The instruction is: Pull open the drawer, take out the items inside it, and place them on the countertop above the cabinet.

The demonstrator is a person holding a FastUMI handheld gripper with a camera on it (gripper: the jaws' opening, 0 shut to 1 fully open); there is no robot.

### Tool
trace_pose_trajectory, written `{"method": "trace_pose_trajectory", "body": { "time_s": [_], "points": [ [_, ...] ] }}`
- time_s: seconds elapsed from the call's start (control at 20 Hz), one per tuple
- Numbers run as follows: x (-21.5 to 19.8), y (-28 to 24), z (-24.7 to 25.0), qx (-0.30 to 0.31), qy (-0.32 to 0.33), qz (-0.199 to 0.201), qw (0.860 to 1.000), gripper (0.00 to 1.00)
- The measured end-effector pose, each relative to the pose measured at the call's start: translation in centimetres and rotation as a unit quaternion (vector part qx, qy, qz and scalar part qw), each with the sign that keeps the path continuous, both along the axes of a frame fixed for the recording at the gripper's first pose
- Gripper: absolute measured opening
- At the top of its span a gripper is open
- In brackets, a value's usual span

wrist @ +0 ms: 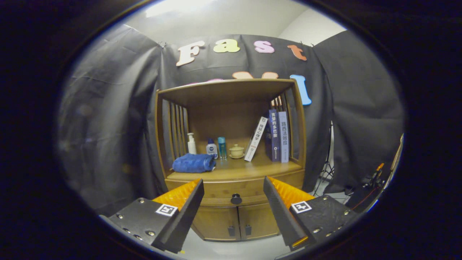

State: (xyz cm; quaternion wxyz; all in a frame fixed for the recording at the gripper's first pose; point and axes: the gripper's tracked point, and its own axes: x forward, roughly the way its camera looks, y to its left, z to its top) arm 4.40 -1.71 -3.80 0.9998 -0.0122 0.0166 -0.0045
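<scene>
Ahead of the gripper (pixel 234 195), well apart from it: one wooden cabinet (pixel 231 216), the landmark for all entries below.

Drawer (pixel 220 191): top front of the cabinet, fully closed, directly under the counter (pixel 260 168). Contents hidden. Round dark knob (pixel 236 199) at its centre, lined up between the two fingers but beyond them, no contact.

Gripper: released, fingers spread wide, holding nothing.

Counter stock, left to right above the drawer: folded blue towel (pixel 193 163) at the front left edge; pump bottle (pixel 191 143); small white bottle (pixel 211 147); slim blue bottle (pixel 222 147); lidded cup on a saucer (pixel 236 151); one leaning book (pixel 256 139); upright books (pixel 278 135) against the right slats.

Lower doors (pixel 236 222): two, closed, beneath the drawer.

Risks, judged:
- Knob is small and round; a closing grip that arrives off-centre may slip off, or the fingers may strike the drawer face.
- A pull not straight back from the cabinet could jam the drawer or drag the cabinet forward.
- Free space on the counter is mostly front centre and right; placing items near the towel or bottles could knock the bottles or the cup over.
- The leaning book looks ready to slide if jolted.
</scene>
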Motion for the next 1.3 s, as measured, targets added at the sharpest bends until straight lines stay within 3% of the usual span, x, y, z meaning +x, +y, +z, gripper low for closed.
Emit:
{"method": "trace_pose_trajectory", "body": {
  "time_s": [0.35, 0.85, 1.05, 1.2, 1.3],
  "points": [
    [6.7, 0.7, -3.7, -0.03, -0.001, 0.021, 0.999, 0.99],
    [17.6, -0.4, -16.1, -0.022, 0.098, 0.001, 0.995, 0.99],
    [19.8, -1.1, -19.7, -0.027, 0.126, -0.014, 0.992, 0.99],
    [20.1, -2.0, -20.1, 0.006, 0.126, -0.025, 0.992, 0.45],
    [20.3, -1.8, -20.3, 0.036, 0.126, -0.014, 0.991, 0.45]
  ]
}}
